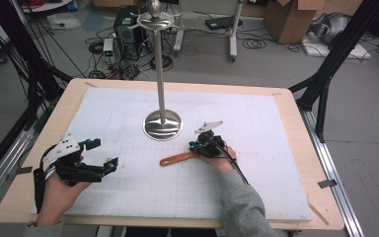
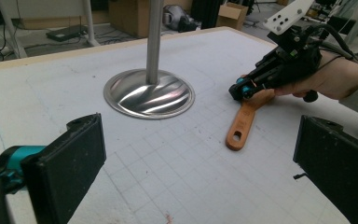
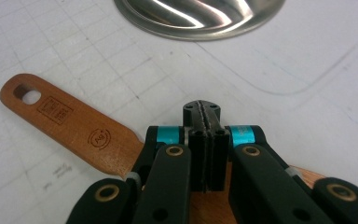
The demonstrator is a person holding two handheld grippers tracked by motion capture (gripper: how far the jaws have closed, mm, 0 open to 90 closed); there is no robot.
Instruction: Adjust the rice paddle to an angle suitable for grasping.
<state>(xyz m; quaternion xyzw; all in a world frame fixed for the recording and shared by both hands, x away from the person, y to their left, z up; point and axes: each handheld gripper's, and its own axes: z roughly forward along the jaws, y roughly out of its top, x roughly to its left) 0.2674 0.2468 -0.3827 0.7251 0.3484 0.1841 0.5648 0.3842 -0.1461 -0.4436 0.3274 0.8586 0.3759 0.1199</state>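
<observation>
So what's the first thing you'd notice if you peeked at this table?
The tall shiny metal stand rising from the middle of the white mat. Just in front of it lies an orange wooden utensil handle, with the right gripper shut, pressed down over it. The left gripper waits open near the mat's left edge.

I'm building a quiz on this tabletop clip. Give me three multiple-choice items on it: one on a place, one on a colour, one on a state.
1. Where does the wooden utensil lie?
A. left of the stand's base
B. nearer the person than the stand's base, to its right
C. on the floor

2. What colour is the utensil's handle?
A. orange-brown
B. blue
C. white

3. How do the jaws of the left hand-held gripper stand?
A. shut on the utensil
B. shut on nothing
C. wide open, holding nothing

Answers: 1 B, the high view shows it in front of the base. 2 A, the right gripper view shows orange-brown wood. 3 C, the left gripper view shows bare mat between them.
</observation>
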